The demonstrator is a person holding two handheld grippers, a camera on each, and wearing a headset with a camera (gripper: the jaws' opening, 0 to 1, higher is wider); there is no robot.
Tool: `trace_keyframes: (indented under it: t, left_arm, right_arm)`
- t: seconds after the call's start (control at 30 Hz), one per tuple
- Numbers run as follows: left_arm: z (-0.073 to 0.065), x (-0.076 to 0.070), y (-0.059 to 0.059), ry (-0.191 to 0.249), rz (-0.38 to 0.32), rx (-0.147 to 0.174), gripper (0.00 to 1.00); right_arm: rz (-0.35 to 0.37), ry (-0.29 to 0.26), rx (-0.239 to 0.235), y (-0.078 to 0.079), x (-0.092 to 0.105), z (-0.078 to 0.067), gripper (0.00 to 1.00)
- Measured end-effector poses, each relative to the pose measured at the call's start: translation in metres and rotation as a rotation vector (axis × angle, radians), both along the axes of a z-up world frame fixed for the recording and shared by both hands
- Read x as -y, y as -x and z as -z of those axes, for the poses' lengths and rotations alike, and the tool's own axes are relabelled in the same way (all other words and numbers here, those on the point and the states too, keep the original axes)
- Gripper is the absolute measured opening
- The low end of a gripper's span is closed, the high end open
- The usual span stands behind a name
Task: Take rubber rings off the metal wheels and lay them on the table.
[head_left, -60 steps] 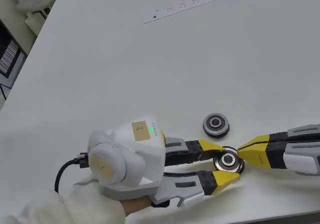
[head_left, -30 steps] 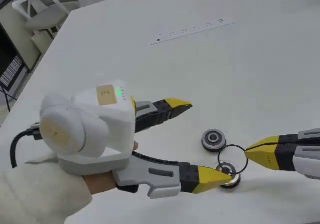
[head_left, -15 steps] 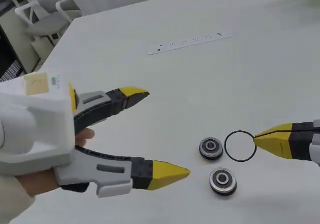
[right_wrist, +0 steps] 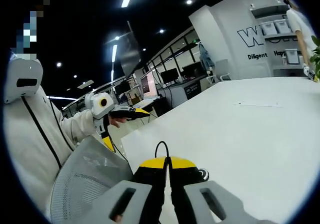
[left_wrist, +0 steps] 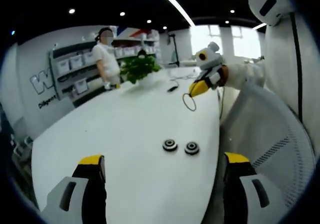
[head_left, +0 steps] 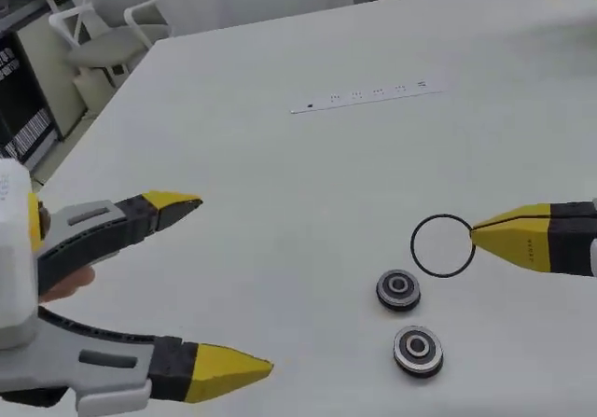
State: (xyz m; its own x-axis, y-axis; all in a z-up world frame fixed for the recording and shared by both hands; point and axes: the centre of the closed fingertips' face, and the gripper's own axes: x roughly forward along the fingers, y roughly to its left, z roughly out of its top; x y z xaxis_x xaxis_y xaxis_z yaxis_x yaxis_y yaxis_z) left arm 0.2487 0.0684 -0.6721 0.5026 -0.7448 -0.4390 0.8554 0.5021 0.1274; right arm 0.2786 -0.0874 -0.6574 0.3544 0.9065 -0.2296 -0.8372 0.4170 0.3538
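Rubber ring point(head_left: 442, 245) pinched by right gripper point(head_left: 475, 237); two metal wheels point(head_left: 398, 288) just beside.

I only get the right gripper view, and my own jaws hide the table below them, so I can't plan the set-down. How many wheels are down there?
Observer: Two. The head view shows the near wheel and the far wheel lying close together on the table, not touching.
Operator: Is the ring clear of them?
Observer: Yes. In the head view the rubber ring, pinched at the tip of the right gripper, shows beyond the far wheel without overlapping it.
Operator: Is it touching down yet?
Observer: It seems not. In the left gripper view it hangs from the tip, apparently raised above the tabletop.
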Motion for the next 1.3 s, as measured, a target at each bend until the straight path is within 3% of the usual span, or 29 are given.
trace_keyframes:
  t: [0.2,0.33,0.5,0.7,1.07,1.3]
  left_arm:
    - [0.004,-0.016,0.010,0.014,-0.051,-0.008,1.00]
    - [0.005,-0.022,0.014,0.057,-0.094,-0.024,1.00]
    - [0.010,-0.031,0.018,0.053,-0.124,-0.028,1.00]
    - [0.008,-0.043,0.019,0.066,-0.171,-0.014,1.00]
    - [0.015,-0.045,0.026,0.063,-0.197,-0.024,1.00]
    - [0.019,-0.041,0.027,0.061,-0.191,-0.034,1.00]
  right_arm:
    - [-0.037,0.008,0.021,-0.001,-0.011,-0.008,0.00]
    - [-0.070,0.014,0.028,0.000,-0.019,-0.011,0.00]
    - [-0.100,0.025,0.031,0.002,-0.030,-0.012,0.00]
    - [-0.144,0.046,0.029,0.006,-0.044,-0.009,0.00]
    - [-0.206,0.085,0.043,0.009,-0.072,-0.005,0.00]
    - [-0.240,0.144,0.025,0.011,-0.083,0.013,0.00]
